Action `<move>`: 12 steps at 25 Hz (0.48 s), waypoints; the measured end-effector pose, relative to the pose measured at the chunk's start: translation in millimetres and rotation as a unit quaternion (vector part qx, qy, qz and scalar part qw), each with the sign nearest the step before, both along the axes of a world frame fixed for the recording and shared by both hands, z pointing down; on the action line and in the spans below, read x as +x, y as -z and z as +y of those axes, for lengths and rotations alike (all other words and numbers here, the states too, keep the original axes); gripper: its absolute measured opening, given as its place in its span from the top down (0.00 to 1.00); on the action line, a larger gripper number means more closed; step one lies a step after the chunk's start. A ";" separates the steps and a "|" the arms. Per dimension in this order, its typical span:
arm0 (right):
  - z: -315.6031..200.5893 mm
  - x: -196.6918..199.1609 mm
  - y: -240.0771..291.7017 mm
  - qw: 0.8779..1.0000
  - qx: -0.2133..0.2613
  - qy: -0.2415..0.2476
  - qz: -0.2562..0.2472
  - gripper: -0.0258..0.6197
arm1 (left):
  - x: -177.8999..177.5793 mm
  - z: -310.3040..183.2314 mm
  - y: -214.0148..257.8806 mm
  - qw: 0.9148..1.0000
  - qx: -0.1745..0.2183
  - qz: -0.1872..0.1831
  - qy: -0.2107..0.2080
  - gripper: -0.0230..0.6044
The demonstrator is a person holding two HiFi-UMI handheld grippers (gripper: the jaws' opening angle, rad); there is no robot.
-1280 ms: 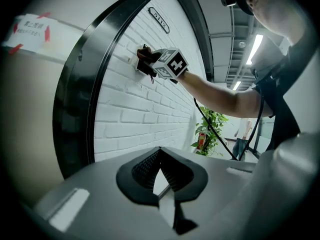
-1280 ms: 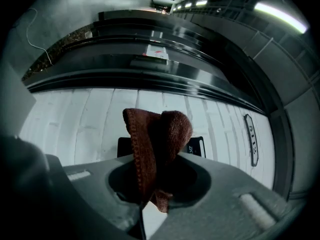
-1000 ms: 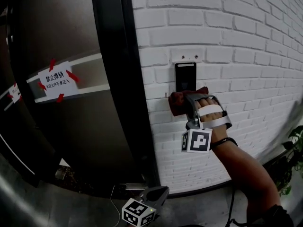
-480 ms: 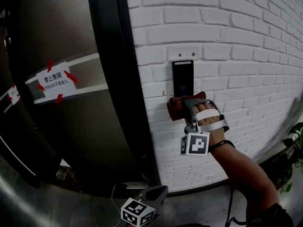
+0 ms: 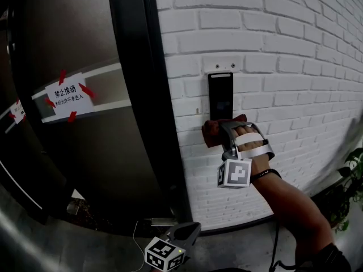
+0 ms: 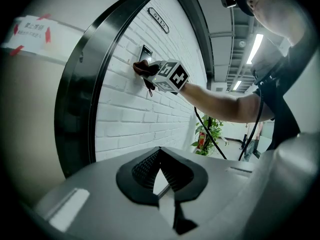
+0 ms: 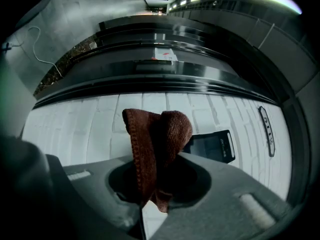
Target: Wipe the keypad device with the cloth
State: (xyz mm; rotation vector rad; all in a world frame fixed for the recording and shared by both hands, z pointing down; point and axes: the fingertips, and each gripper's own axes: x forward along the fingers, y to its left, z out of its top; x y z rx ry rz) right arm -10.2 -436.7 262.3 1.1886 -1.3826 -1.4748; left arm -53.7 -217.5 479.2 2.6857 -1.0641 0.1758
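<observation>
Pressing spot: rust-brown terry cloth (image 5: 211, 130) (image 7: 155, 144) bunched up against the wall, right at the lower end of the black rectangular keypad device (image 5: 220, 95) (image 7: 212, 146).
Keypad device: mounted upright on the white-painted brick wall (image 5: 272, 38), just beside the black door frame (image 5: 142, 95); glossy face above the cloth fully uncovered.
Right gripper (image 5: 220, 130) (image 7: 155, 184): clamped tight on the cloth, brown folds sticking out past the jaws toward the bricks; hand (image 5: 252, 143) strapped in behind with white bands, marker cube hanging below.
Left gripper (image 5: 191, 229) (image 6: 162, 179): down low near the floor, well apart from the keypad, jaws closed together on nothing, aimed up along the wall.
Door: dark grey metal panel (image 5: 85, 163) left of the frame, white paper notice (image 5: 68, 93) stuck on with red tape strips.
Far right edge: green leafy plant (image 5: 354, 169) low by the wall.
</observation>
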 end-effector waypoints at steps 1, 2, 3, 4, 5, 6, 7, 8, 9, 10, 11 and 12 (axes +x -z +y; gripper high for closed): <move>-0.7 0.2 -3.0 1.000 -0.008 -0.001 0.001 0.88 | -0.7 0.4 0.3 1.000 0.001 0.000 0.001 0.94; -2.1 0.8 -6.7 1.000 -0.016 -0.004 0.003 0.88 | -1.5 0.7 0.5 1.000 0.001 0.000 0.001 0.94; -3.5 1.6 -10.8 1.000 -0.025 -0.006 0.006 0.88 | -2.3 1.1 0.7 1.000 0.002 0.000 0.002 0.94; -4.3 2.6 -14.6 0.999 -0.033 -0.007 0.008 0.88 | -3.0 1.5 0.8 1.000 0.002 0.001 0.003 0.94; -4.0 3.3 -17.2 0.999 -0.040 -0.007 0.009 0.88 | -3.7 2.0 0.8 1.000 0.001 0.001 0.004 0.94; -2.3 3.5 -18.2 0.999 -0.046 -0.006 0.009 0.88 | -4.2 2.5 0.6 1.000 0.001 0.002 0.005 0.94; 1.1 2.4 -17.3 0.999 -0.050 -0.002 0.006 0.88 | -4.8 2.8 0.2 1.000 0.001 0.002 0.005 0.94; 5.5 0.3 -14.9 0.999 -0.052 0.003 0.002 0.88 | -5.6 2.8 -0.2 1.000 0.001 0.001 0.005 0.94; 10.2 -1.8 -11.6 0.999 -0.053 0.008 -0.001 0.88 | -6.6 2.6 0.1 1.000 0.003 0.001 0.006 0.94; 14.8 -3.3 -7.5 0.999 -0.051 0.012 0.000 0.88 | -7.6 2.3 1.4 1.000 0.006 0.000 0.007 0.94; 19.7 -3.9 -1.9 0.999 -0.048 0.015 0.002 0.88 | -8.3 2.0 3.0 1.000 0.010 -0.001 0.008 0.94; 25.1 -3.8 5.2 0.999 -0.043 0.017 0.004 0.88 | -8.5 1.6 3.8 1.000 0.012 -0.002 0.008 0.94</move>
